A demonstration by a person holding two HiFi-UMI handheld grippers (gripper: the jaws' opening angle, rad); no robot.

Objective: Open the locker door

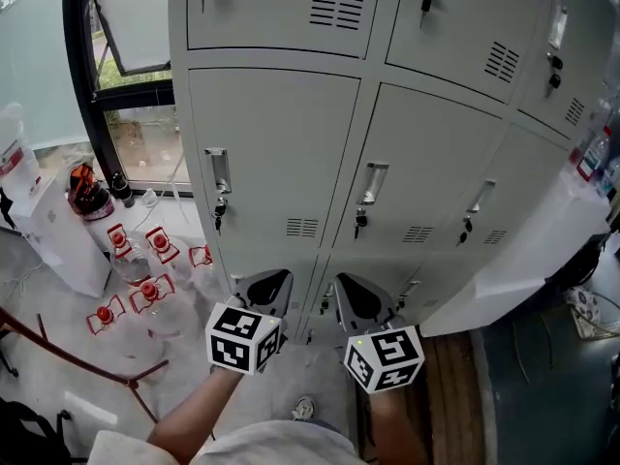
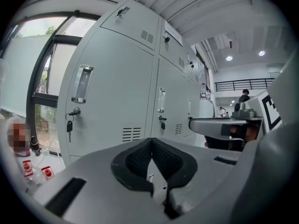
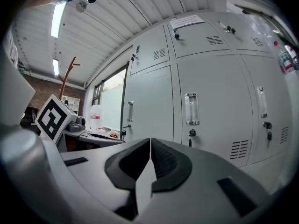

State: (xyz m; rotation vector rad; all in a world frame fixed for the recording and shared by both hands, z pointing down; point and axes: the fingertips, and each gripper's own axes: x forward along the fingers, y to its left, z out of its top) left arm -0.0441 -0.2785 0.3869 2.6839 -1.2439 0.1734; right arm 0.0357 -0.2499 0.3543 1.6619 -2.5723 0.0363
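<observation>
A bank of grey lockers (image 1: 291, 134) stands in front of me, all doors closed. Each middle-row door has a clear handle (image 1: 218, 172) and a key hanging in the lock under it (image 1: 219, 213). My left gripper (image 1: 266, 291) and right gripper (image 1: 356, 298) are held side by side, short of the lockers and touching nothing. The left gripper (image 2: 151, 143) is shut and empty, facing a door handle (image 2: 81, 84) and key (image 2: 69, 125). The right gripper (image 3: 149, 143) is also shut and empty, with another door's handle (image 3: 191, 108) ahead of it.
Several red-capped bottles (image 1: 145, 289) lie on the floor at the left, by a white box (image 1: 58, 231) and a window (image 1: 136, 114). A white panel (image 1: 528, 250) juts out at the right. A person (image 2: 244, 97) stands far off down the room.
</observation>
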